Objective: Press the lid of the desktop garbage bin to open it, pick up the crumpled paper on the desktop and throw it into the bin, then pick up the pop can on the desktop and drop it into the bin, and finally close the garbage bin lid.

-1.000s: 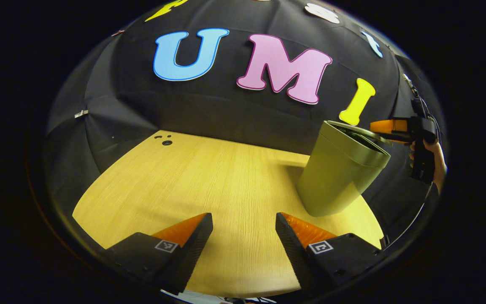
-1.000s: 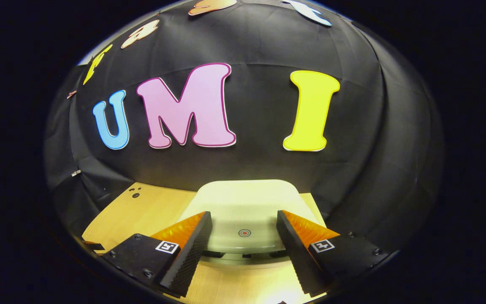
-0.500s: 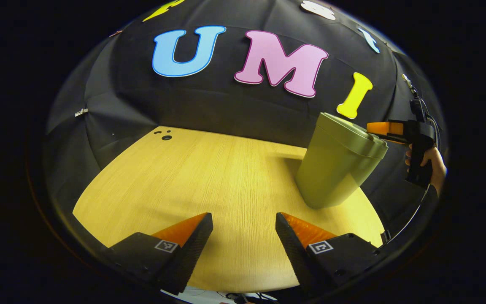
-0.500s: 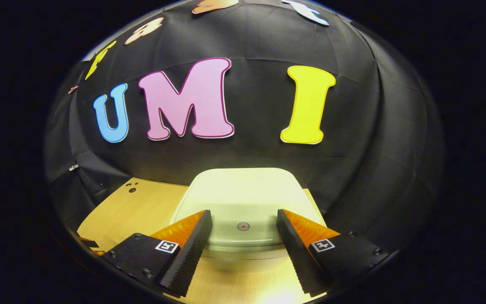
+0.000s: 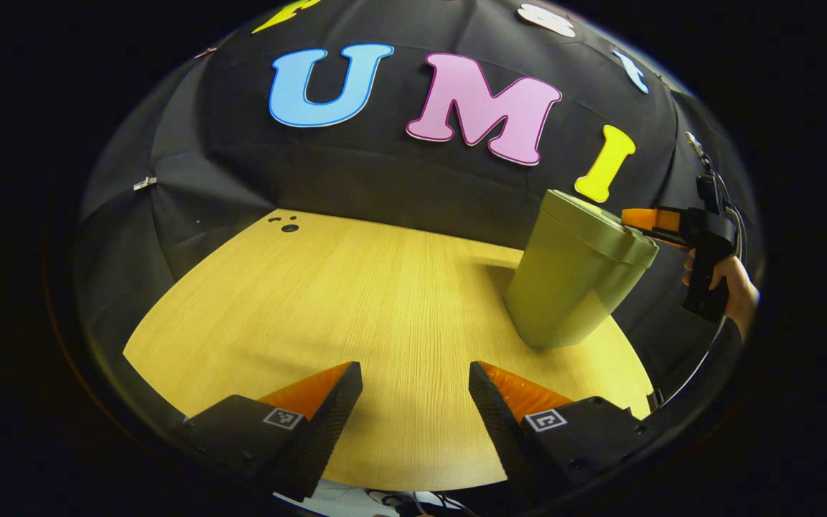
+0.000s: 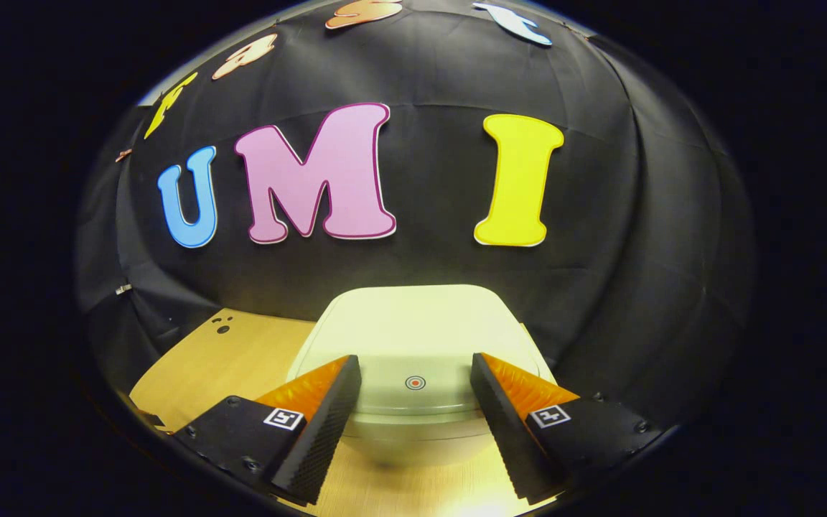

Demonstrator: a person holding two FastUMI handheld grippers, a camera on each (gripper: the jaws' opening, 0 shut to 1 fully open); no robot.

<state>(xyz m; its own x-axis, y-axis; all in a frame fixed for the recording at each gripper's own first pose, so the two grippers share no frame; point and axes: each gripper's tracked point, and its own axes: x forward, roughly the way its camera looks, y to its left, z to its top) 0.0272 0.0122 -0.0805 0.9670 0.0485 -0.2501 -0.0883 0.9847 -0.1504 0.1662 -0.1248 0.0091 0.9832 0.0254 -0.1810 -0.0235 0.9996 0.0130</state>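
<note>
Left gripper view: left gripper [image 5: 415, 380] hangs over the bare wooden counter [image 5: 356, 301], jaws apart and gripping nothing; garbage bin [image 5: 571, 276] stands well ahead and to its right near the counter's far edge, lid [image 5: 596, 226] down; right gripper [image 5: 636, 217], held in a hand [image 5: 733, 283], sits at the lid's right edge.

Right gripper view: right gripper [image 6: 415, 377] with jaws spread, empty, just above the lid's [image 6: 417, 334] near edge; the lid's small ring mark [image 6: 415, 383] lies between its fingers; contact with the lid cannot be judged.
</note>
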